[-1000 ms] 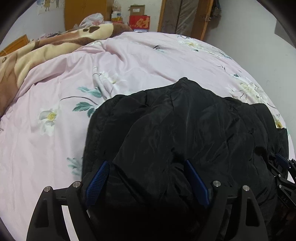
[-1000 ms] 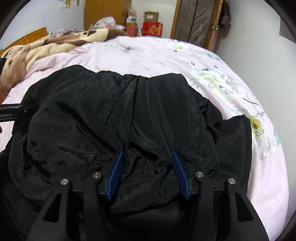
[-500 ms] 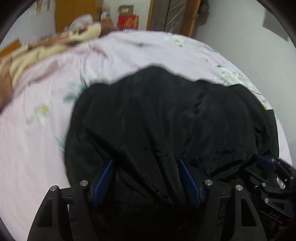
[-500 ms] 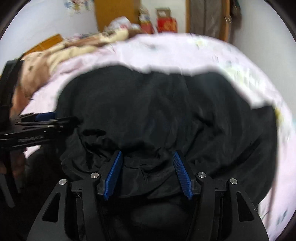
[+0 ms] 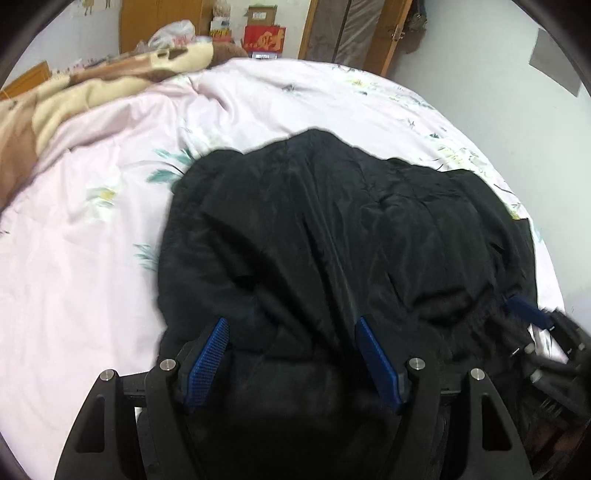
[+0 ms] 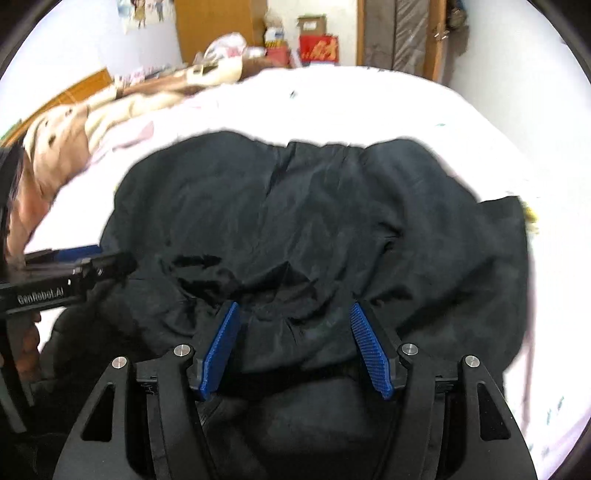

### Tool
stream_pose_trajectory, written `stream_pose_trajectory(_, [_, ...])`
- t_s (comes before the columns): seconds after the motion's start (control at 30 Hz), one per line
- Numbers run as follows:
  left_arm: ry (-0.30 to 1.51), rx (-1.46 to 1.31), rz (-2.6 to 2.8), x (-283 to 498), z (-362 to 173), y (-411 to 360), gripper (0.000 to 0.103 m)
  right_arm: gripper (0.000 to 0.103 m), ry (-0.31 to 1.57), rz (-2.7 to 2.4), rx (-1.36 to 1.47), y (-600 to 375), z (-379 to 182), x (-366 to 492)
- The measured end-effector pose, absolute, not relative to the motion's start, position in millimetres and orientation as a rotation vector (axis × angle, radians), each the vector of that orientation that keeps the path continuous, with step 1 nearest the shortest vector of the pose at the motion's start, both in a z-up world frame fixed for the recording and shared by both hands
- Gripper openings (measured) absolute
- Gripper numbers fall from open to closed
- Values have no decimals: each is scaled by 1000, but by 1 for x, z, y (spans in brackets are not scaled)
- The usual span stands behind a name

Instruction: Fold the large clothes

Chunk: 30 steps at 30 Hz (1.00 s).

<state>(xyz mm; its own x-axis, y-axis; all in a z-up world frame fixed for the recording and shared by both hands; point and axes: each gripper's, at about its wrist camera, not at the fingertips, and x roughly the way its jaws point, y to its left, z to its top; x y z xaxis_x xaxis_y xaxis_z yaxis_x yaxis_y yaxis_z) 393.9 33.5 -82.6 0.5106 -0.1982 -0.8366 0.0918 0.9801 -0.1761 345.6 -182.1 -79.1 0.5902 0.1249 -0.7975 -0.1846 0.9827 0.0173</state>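
A large black padded jacket (image 5: 332,229) lies bunched on the pink floral bedspread (image 5: 81,258); it also shows in the right wrist view (image 6: 314,221). My left gripper (image 5: 291,332) stands open over the jacket's near edge, with black fabric between the blue pads. My right gripper (image 6: 293,321) is also open over the near hem, fabric between its pads. The right gripper shows at the right edge of the left wrist view (image 5: 543,332). The left gripper shows at the left of the right wrist view (image 6: 74,273).
A brown and cream blanket (image 5: 74,88) is heaped at the far left of the bed. Boxes (image 5: 264,37) and a wooden wardrobe (image 5: 162,22) stand behind the bed. A white wall (image 5: 498,74) runs along the bed's right side.
Both grippers have moved back and closer together over the jacket's near edge. The jacket is more bunched and folded over. The jaws stay open.
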Motion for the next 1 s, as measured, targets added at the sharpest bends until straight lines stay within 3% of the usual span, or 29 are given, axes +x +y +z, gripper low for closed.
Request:
stream_pose_trajectory(0.53, [946,-109,-153,238,-26,78,72,63,821,127,-41,-214,-9,203])
stream_pose_trajectory(1.0, [956,-99,-121,148,-43,108,72,63,839,13,25,-243,-22,106])
